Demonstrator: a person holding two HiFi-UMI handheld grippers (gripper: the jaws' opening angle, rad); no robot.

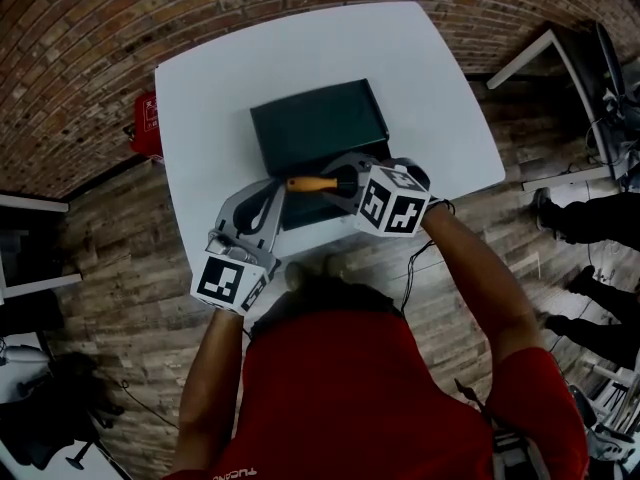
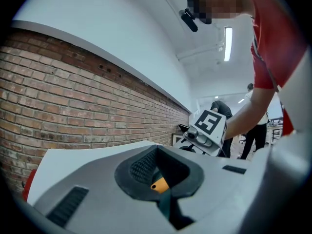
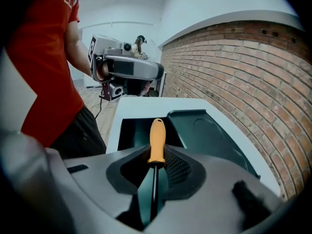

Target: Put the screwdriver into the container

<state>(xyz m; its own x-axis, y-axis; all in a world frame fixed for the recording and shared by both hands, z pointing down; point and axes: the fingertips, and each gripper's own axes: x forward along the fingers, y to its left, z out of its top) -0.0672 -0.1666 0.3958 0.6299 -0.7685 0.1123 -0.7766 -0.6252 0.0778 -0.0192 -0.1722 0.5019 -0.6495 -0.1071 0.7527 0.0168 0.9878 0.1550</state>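
Above the open dark-green plastic container [image 1: 318, 123] on the white table [image 1: 430, 78], the right claw [image 3: 152, 182] grips an orange-handled screwdriver [image 3: 157, 139] (by its shaft); the left claw [image 2: 163, 191] sits closed, empty.

Hidden in the head view under the right gripper [image 1: 348, 182] — all of the screwdriver [image 1: 312, 183] past its orange handle. Covered too, by that gripper, the left gripper [image 1: 270, 203] and the person's head [image 1: 325, 293]: the near side of the container [image 1: 318, 123] and the near edge of the table [image 1: 200, 98]. In the left gripper view, only a small orange end of the screwdriver [image 2: 159, 185] seen beyond the jaws, the rest blocked by the grey body. Cannot tell whether those jaws touch it. In the right gripper view, shaft tip lost low in the dark gap — near wall of the container [image 3: 204, 130] blocked likewise. Cut off at the head view's right edge: people [image 1: 590, 218], legs only.
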